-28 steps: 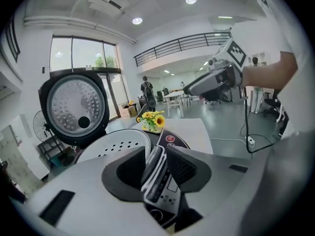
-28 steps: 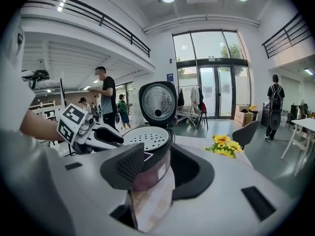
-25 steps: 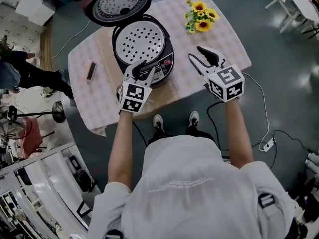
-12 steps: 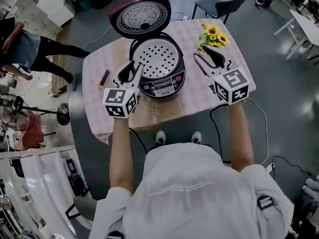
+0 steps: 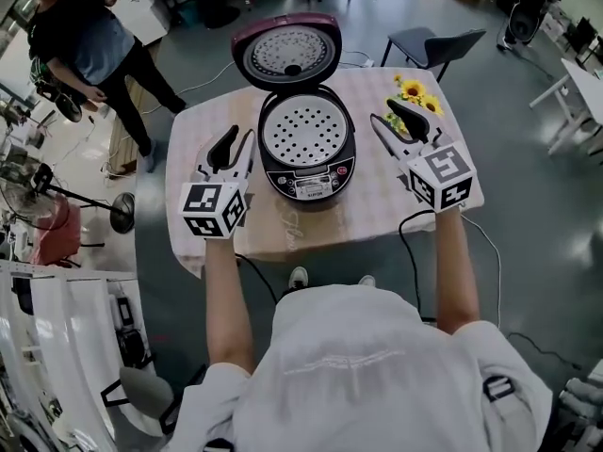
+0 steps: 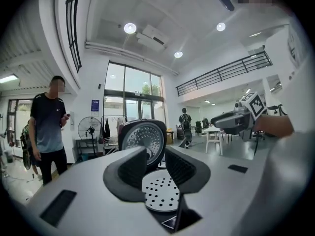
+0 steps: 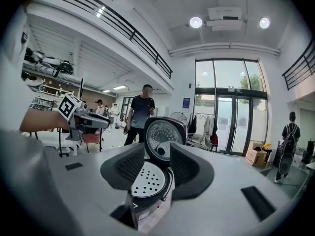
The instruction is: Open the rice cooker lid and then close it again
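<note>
Head view: finds the rice cooker [image 5: 307,153] at upper centre of the frame on a checked table [image 5: 377,196], with its lid [image 5: 286,53] tipped fully back above it and the perforated tray [image 5: 306,130] inside laid bare. Places the left tongs [image 5: 236,144] just left of the cooker and the right tongs [image 5: 386,113] to its right, in front of the sunflowers [image 5: 413,92], both raised and touching nothing. Also takes in a person [image 5: 89,40] at upper left, well apart from the table. Left gripper view: looks almost level across the table, with the jaws parted and only air between them. Frames the upright lid [image 6: 142,137] and the tray [image 6: 161,193] in the gap at lower centre, well beyond the tips, with the right tongs [image 6: 236,119] held up at the right of the frame. Right gripper view: much the same, with the jaws standing apart and clamped on nothing, the lid [image 7: 163,139] and tray [image 7: 145,178] showing through the gap at centre, and the left tongs [image 7: 93,122] at the left. On progress: opening looks done, judging by the lid standing up and the tray exposed. Closing not yet started, with neither pair of tongs on the lid. Probably calls next for reaching to the lid's upper rim, swinging it down over the cooker and pressing until shut.
</note>
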